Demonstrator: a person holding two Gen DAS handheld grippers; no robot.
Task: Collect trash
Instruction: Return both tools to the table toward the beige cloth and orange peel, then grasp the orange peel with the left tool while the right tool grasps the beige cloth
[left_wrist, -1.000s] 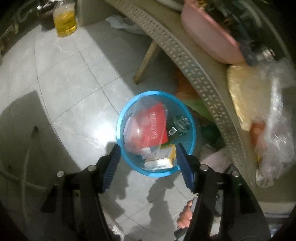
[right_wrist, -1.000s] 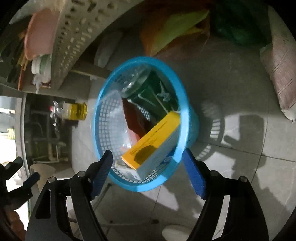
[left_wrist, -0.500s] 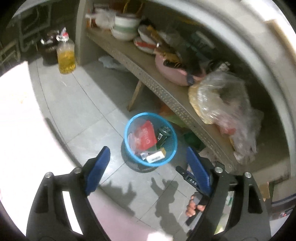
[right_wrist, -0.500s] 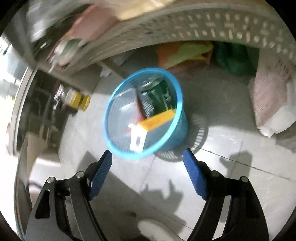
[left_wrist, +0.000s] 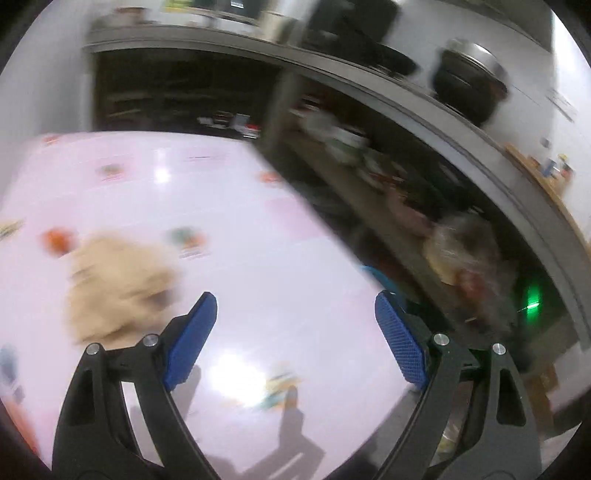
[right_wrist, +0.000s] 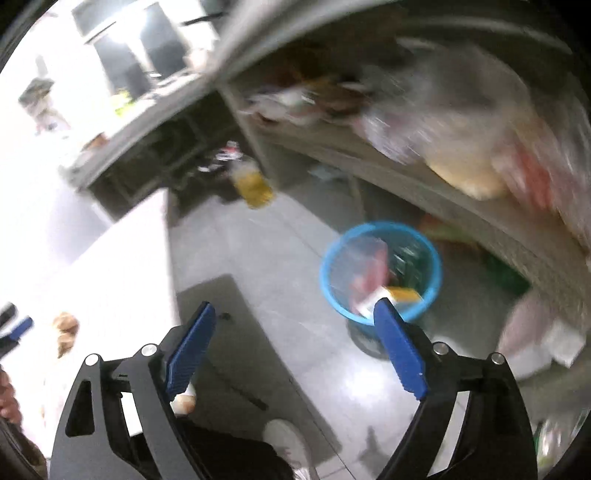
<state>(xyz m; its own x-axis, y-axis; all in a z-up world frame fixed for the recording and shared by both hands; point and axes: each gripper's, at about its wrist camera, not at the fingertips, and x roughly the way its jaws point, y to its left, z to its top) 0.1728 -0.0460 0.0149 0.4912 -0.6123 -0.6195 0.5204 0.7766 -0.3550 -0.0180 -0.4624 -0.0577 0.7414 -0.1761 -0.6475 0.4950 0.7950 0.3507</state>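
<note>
Right wrist view shows our right gripper (right_wrist: 291, 347) opening, empty, above the bin (right_wrist: 380, 273); our left gripper (left_wrist: 295, 343) is spread, empty.

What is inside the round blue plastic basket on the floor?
The round blue plastic basket holds a yellow and white box, a red packet, something dark green and clear plastic. Anything beneath them is covered, and the picture is blurred.

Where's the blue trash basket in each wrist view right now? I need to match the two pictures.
Left wrist: only a sliver of the blue trash basket shows, right of centre, just past the table edge.
Right wrist: the whole basket stands on the floor, right of centre, with trash inside.
Shared landmark: the clear bag with yellow contents on the shelf above it.
</note>
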